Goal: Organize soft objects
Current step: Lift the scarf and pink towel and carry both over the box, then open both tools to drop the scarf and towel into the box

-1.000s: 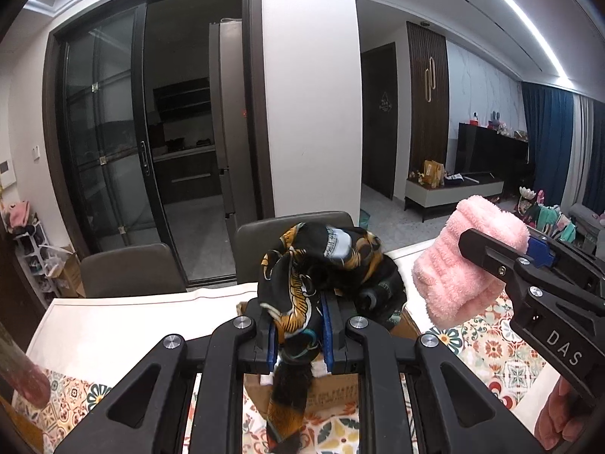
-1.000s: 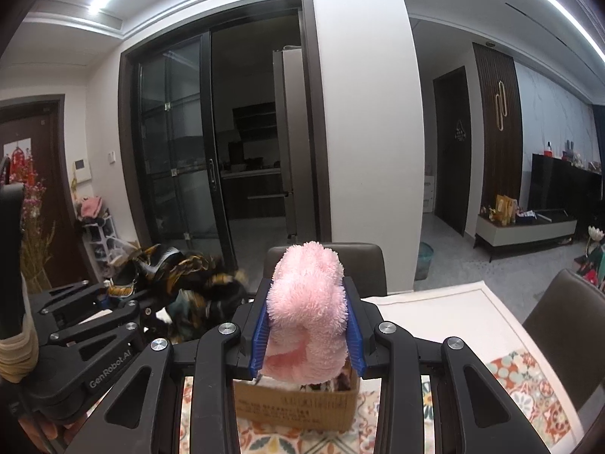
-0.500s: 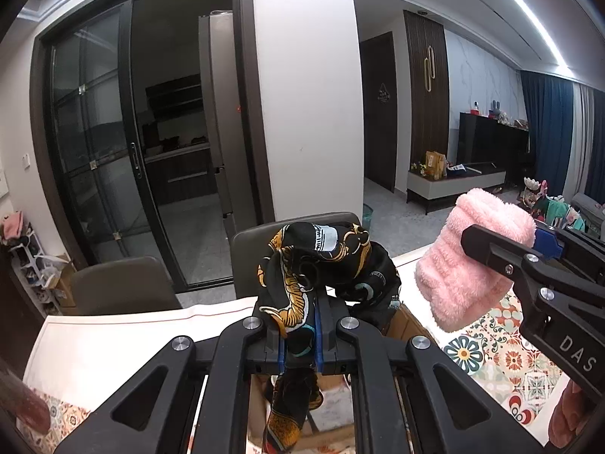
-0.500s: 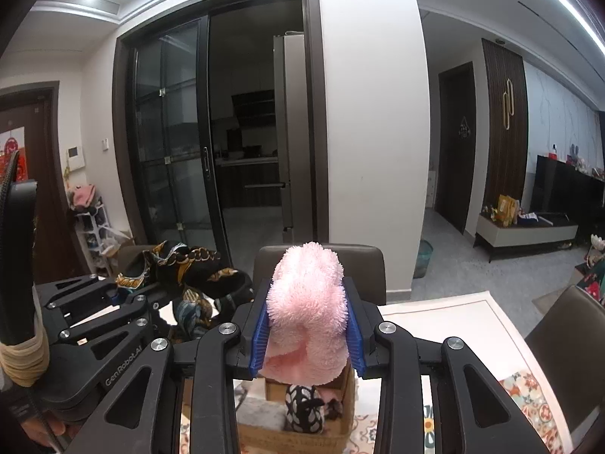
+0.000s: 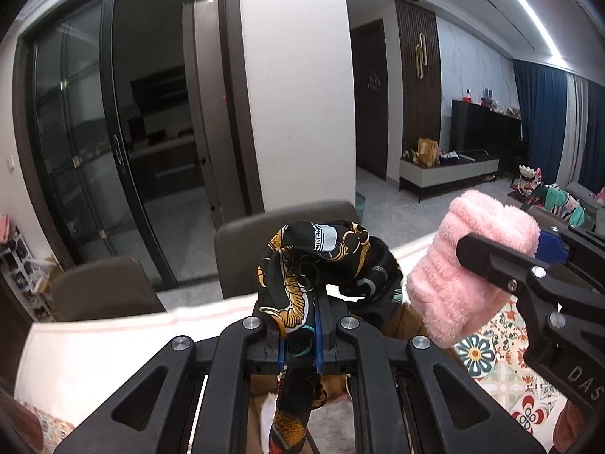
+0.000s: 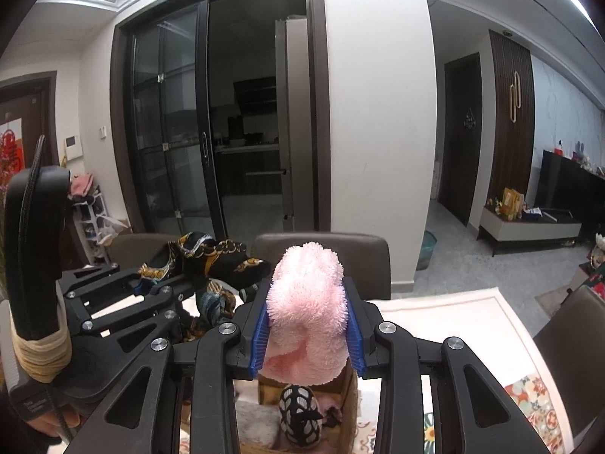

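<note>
- Soft objects under handling are two: a black and gold patterned scarf and a pink fluffy towel, both held in the air above the table
- Table carries a white cloth with a patterned floral runner; two dark upholstered chairs stand at its far edge
- Room beyond: a white pillar, dark-framed glass sliding doors onto a kitchen, blue curtains and a low TV cabinet to the right
- Left gripper has its tongs pressed together on the scarf, which bunches above the fingertips and hangs down between the arms
- Right gripper pinches the rolled towel between its blue pads; the tongs are held apart only by the towel's bulk
- Cardboard box sits on the table directly below both grippers, holding a black-and-white patterned item and a pale fuzzy item
- Obstruction: the gripper arms and held fabrics hide most of the box in both views; its remaining contents cannot be told
- Grippers hang just beside each other, the scarf close to the towel; contact between them cannot be confirmed
</note>
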Demonstrator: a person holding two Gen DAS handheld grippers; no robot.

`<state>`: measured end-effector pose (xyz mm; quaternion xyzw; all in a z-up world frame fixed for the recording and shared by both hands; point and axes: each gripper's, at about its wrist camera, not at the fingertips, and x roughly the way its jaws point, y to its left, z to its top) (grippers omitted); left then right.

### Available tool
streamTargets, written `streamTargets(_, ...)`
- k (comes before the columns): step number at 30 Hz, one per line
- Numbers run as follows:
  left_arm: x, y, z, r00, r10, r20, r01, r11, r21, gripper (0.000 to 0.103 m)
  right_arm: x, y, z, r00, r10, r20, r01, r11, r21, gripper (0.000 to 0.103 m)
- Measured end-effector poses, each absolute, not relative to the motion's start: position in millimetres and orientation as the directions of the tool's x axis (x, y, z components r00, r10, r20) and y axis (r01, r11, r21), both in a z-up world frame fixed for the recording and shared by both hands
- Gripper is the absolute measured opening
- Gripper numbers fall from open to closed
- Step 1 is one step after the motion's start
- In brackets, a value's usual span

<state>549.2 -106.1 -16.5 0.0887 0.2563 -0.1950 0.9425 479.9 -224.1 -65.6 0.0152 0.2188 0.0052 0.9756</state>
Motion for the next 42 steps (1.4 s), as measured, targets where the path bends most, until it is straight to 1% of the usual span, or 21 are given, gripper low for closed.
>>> streamTargets(7,558,-106,-62,0.736,-0.306,-0.603,0.420,0.906,0.052,0.012,495,-220,-103,0.854,0.048,-0.519,-0.030,0.999,0.044,0.036)
streamTargets(16,555,-104,-101,0.665,-0.285,-0.691,0.446,0.893,0.061,0.013,506,-223,-141,0.778,0.109,-0.619,-0.062,0.993,0.098,0.036)
streamTargets(17,554,-104,-104,0.657,-0.281,-0.699,0.448,0.892,0.063,0.014,507,-224,-144,0.769,0.117,-0.628,-0.066,0.992,0.104,0.036)
streamTargets(20,550,-104,-110,0.642,-0.274,-0.716,0.457,0.887,0.071,0.023,510,-224,-150,0.750,0.138,-0.647,-0.078,0.990,0.121,0.037)
streamTargets(21,549,-104,-111,0.638,-0.272,-0.720,0.458,0.886,0.070,0.030,510,-224,-151,0.742,0.146,-0.654,-0.082,0.989,0.127,0.037)
streamTargets(22,547,-104,-111,0.635,-0.273,-0.723,0.457,0.887,0.067,0.036,511,-224,-153,0.734,0.151,-0.662,-0.085,0.988,0.130,0.039)
streamTargets(23,546,-103,-111,0.635,-0.270,-0.724,0.452,0.890,0.064,0.037,512,-223,-154,0.730,0.153,-0.666,-0.086,0.987,0.132,0.043)
streamTargets(25,544,-97,-108,0.641,-0.267,-0.720,0.440,0.896,0.059,0.045,512,-224,-153,0.725,0.154,-0.671,-0.080,0.987,0.140,0.050)
streamTargets(27,542,-93,-103,0.654,-0.257,-0.712,0.417,0.907,0.056,0.048,511,-224,-152,0.733,0.138,-0.666,-0.066,0.989,0.133,0.054)
streamTargets(28,540,-91,-102,0.656,-0.255,-0.711,0.410,0.911,0.052,0.049,510,-226,-149,0.737,0.128,-0.663,-0.057,0.990,0.129,0.056)
streamTargets(32,531,-81,-93,0.677,-0.213,-0.704,0.355,0.933,0.060,0.049,504,-227,-144,0.748,0.110,-0.655,-0.046,0.992,0.114,0.056)
streamTargets(35,520,-73,-83,0.697,-0.199,-0.689,0.313,0.949,0.043,0.050,496,-226,-139,0.757,0.098,-0.646,-0.043,0.994,0.100,0.056)
streamTargets(39,501,-64,-69,0.728,-0.183,-0.661,0.276,0.960,0.038,0.055,480,-220,-130,0.768,0.099,-0.633,-0.047,0.994,0.099,0.056)
streamTargets(42,484,-56,-57,0.745,-0.182,-0.641,0.259,0.965,0.027,0.055,466,-218,-121,0.778,0.104,-0.620,-0.046,0.993,0.110,0.056)
